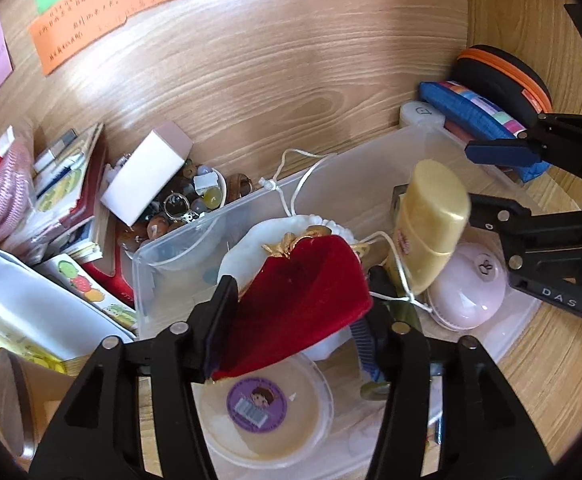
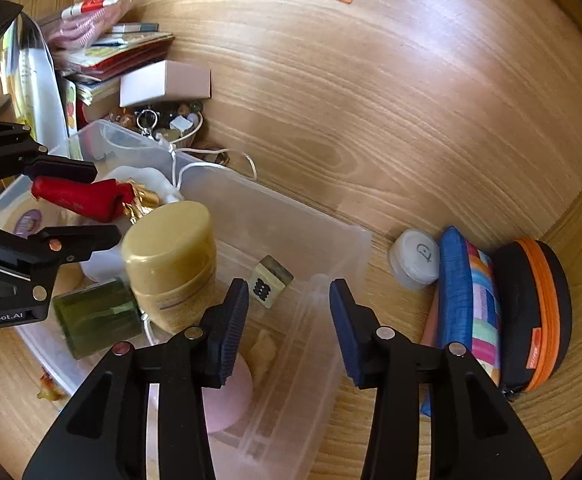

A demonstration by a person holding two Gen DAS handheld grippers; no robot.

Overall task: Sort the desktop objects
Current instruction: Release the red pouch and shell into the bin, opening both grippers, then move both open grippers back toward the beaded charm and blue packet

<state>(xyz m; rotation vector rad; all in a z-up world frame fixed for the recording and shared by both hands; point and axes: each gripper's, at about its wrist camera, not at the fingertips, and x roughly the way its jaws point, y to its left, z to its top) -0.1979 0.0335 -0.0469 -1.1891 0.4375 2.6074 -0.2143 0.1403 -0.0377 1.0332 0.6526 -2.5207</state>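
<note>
Over one clear bin (image 1: 179,256), left claw (image 1: 297,312) pinching one red pouch (image 1: 303,292); right claw (image 2: 289,324) spread

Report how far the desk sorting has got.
Done: the clear bin already holds a yellow bottle, a green block, a small tile and a pink round case. In hand: the left tongs grip a red velvet pouch above the bin; the right tongs are open. Left: the trinket bowl, book stack, blue pouch and black-orange case sit outside.

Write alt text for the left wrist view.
The left hand-held gripper holds a red velvet pouch over a clear plastic bin containing a yellow bottle; the right hand-held gripper is open nearby.
</note>
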